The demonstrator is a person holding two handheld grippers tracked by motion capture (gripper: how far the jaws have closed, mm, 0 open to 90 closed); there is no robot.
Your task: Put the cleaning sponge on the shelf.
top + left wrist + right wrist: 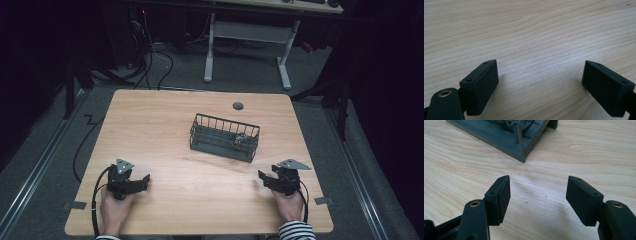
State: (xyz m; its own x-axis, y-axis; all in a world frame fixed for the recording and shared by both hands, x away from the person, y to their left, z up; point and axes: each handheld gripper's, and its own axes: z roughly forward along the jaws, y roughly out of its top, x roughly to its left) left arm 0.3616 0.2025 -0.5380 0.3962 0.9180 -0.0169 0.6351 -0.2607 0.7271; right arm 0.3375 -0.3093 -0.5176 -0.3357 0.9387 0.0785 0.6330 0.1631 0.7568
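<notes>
Basket [224, 137] is parked past the middle of the wooden table [165, 125], well apart from both grippers, which are held low near the front edge. It's a dark grey wire thing, oblong, with thin upright bars along the sides and a flat solid base. A small tangled metallic bit [242, 141] can be made out inside at its right end, too small to be identified. From the right gripper [537, 187] view, one near corner of the basket [520, 142] is seen just ahead and to the left, nothing being touched. Both jaws there are spread apart with only bare table between. The left gripper [540, 75] is likewise held wide open over plain wood grain, nothing gripped. Pads are matte black, blocky, with small screw holes.
</notes>
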